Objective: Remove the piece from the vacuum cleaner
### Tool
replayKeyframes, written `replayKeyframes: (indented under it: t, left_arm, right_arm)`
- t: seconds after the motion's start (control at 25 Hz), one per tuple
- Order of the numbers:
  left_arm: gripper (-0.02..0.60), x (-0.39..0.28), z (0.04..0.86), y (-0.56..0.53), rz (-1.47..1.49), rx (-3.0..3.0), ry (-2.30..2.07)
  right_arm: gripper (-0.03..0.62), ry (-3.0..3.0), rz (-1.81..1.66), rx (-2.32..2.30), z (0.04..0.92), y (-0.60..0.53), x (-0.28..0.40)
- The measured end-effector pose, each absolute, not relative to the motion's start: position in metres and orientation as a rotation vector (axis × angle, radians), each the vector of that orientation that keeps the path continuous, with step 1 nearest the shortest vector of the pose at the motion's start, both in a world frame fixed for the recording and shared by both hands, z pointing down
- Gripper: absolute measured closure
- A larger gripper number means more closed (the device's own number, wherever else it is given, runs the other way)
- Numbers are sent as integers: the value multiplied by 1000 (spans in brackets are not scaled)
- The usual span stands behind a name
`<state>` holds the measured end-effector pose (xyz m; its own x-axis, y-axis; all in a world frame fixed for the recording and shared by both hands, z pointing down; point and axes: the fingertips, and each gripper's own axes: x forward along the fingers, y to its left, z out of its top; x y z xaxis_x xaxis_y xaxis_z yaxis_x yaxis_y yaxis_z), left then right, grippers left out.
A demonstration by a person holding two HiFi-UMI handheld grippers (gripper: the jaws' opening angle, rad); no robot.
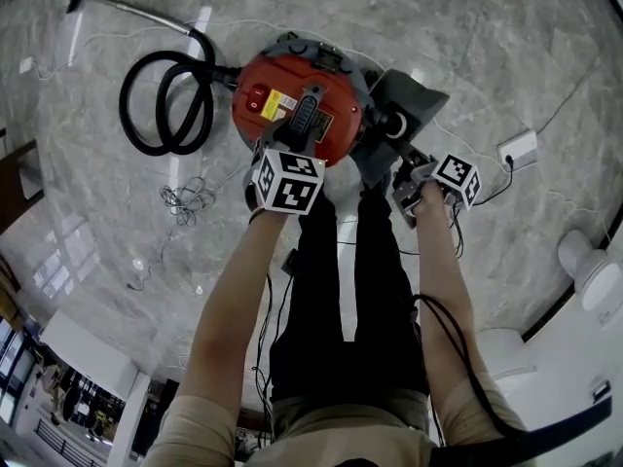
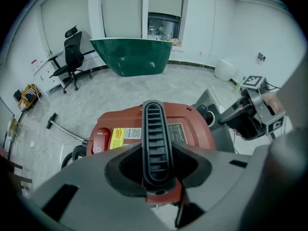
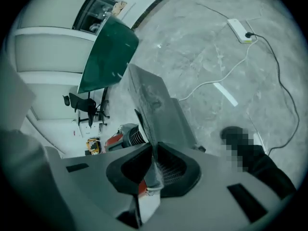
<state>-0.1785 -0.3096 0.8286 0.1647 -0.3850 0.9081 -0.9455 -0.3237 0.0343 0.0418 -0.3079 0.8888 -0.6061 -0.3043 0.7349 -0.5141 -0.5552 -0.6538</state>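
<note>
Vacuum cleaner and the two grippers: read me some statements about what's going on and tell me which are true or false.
1. The left gripper has its jaws closed on the black handle of the vacuum cleaner. True.
2. The vacuum cleaner's body is blue. False: it is red.
3. The right gripper has its jaws pinching the edge of the grey piece. True.
4. The hose lies stretched out straight. False: it lies coiled on the floor.
</note>
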Motion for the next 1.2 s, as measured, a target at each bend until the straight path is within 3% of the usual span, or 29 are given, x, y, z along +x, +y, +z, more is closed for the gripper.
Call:
replayKeyframes:
  t: [0.12, 0.32, 0.68, 0.92, 1.2]
  left_arm:
    - [440, -179, 830, -311, 1128, 1812, -1266]
    - [440, -178, 830, -310, 1125, 1819, -1263]
    - [440, -179, 829, -309, 1123, 1819, -1265]
    - [440, -176, 828, -311, 1113, 1823, -1280]
    - [440, -177, 827, -307, 1117, 1792, -1267]
  right_arm:
    - [559, -1424, 2278, 1279, 892, -310, 44]
    - [568, -1721, 1381, 1001, 893, -311, 49]
    - [574, -1481, 1734, 1219, 917, -300, 96]
    - [576, -1549, 1614, 1150, 905, -281, 143]
    - [576, -1606, 1625, 1164, 883, -299, 142]
